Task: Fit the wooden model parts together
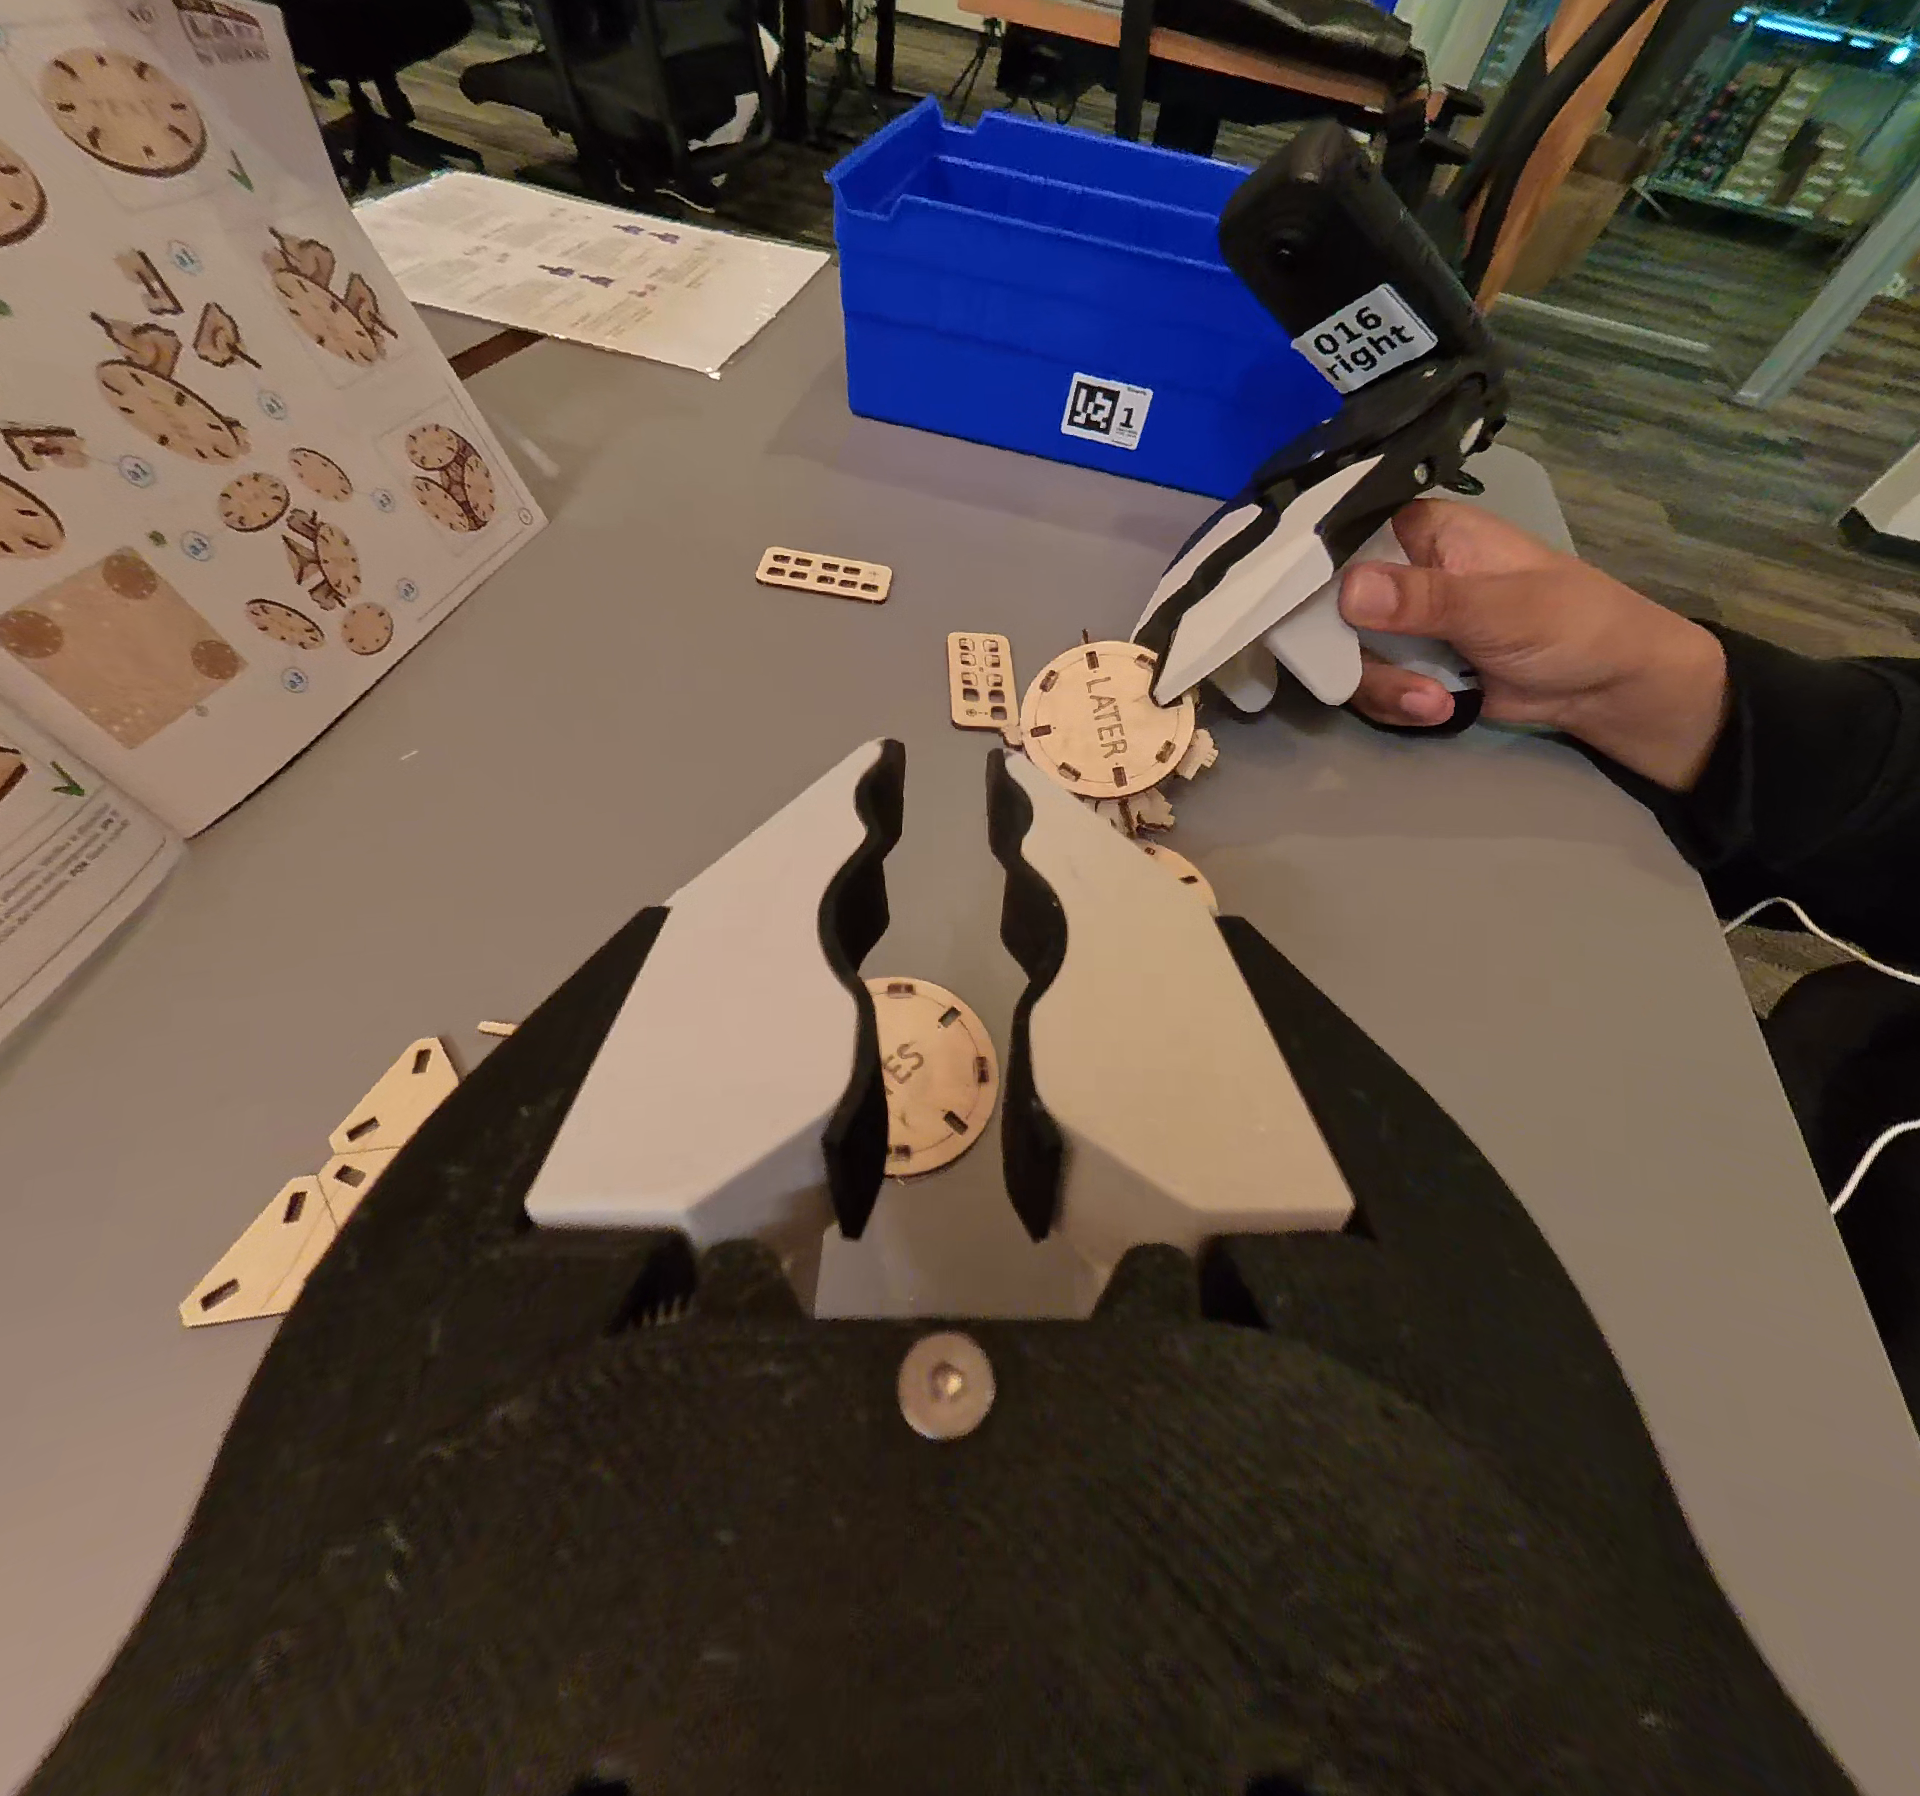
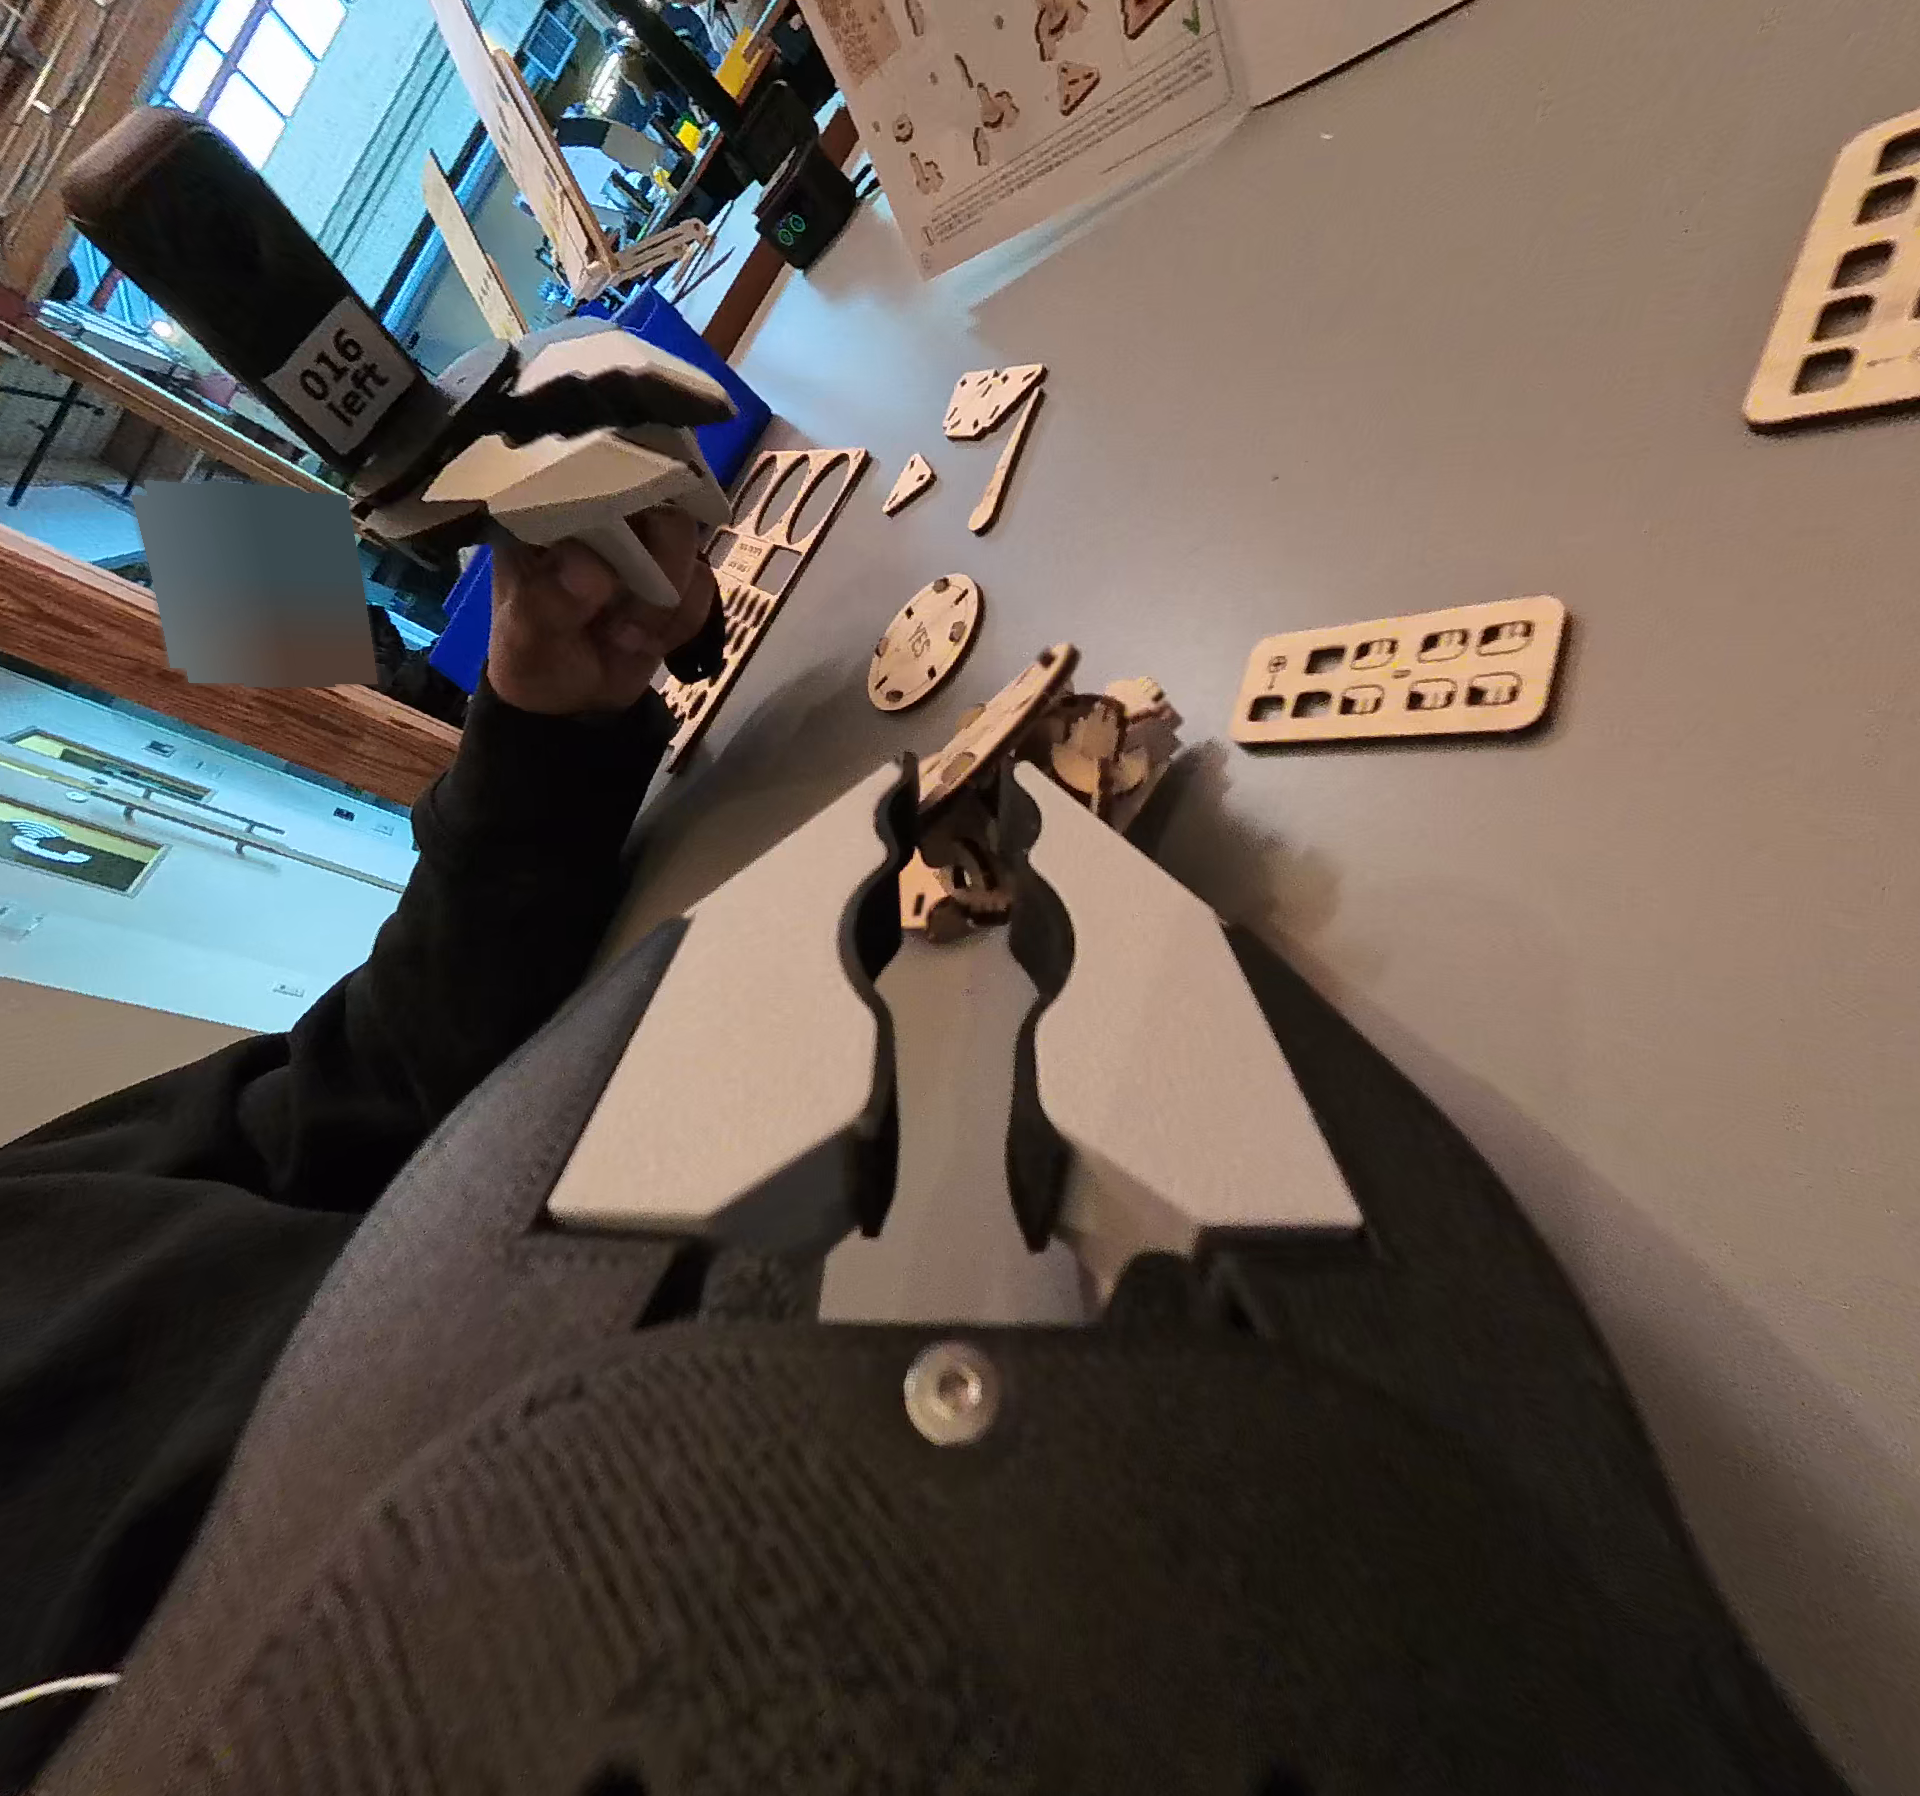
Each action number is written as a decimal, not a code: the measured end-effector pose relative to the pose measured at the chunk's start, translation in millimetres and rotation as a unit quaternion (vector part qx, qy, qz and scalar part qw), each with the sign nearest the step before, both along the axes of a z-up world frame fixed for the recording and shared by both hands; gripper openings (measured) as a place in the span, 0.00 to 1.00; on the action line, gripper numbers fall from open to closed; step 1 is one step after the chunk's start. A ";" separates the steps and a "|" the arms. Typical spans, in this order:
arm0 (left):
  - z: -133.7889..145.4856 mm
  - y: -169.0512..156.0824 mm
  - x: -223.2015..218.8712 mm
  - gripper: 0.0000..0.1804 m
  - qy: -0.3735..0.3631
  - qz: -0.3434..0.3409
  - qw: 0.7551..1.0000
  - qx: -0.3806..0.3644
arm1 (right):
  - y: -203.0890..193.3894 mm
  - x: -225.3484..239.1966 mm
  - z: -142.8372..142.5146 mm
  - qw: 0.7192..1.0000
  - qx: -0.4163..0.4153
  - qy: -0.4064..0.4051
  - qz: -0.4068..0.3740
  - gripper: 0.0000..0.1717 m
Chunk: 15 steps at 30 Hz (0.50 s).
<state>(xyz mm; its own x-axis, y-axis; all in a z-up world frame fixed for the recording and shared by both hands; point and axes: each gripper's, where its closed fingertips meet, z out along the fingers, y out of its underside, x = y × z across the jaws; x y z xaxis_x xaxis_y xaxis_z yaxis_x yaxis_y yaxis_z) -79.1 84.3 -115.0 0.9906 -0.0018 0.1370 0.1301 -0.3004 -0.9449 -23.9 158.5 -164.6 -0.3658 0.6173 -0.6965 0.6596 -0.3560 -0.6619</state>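
Note:
A small wooden assembly topped by a round lettered disc rests on the grey table. My right gripper straddles the tilted disc's edge. The disc stands between its fingertips with a gap at the pads, so the gripper is open. It also shows in the left wrist view, its tip over the disc's far edge. My left gripper is open and empty, just left of the assembly, above a second loose wooden disc. It hangs above the table in the right wrist view.
Two slotted wooden strips lie beyond the assembly. Triangular wooden pieces lie at the left. A blue bin stands behind. Instruction sheets stand at the far left. A cut-out wooden sheet lies by the left hand. Tip to tip, the grippers are about 11 centimetres apart.

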 end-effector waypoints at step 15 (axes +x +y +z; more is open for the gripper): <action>-8.4 2.8 0.9 0.07 0.009 0.003 1.000 -0.018 | 14.0 0.1 -7.1 0.998 0.064 -0.001 -0.024 0.04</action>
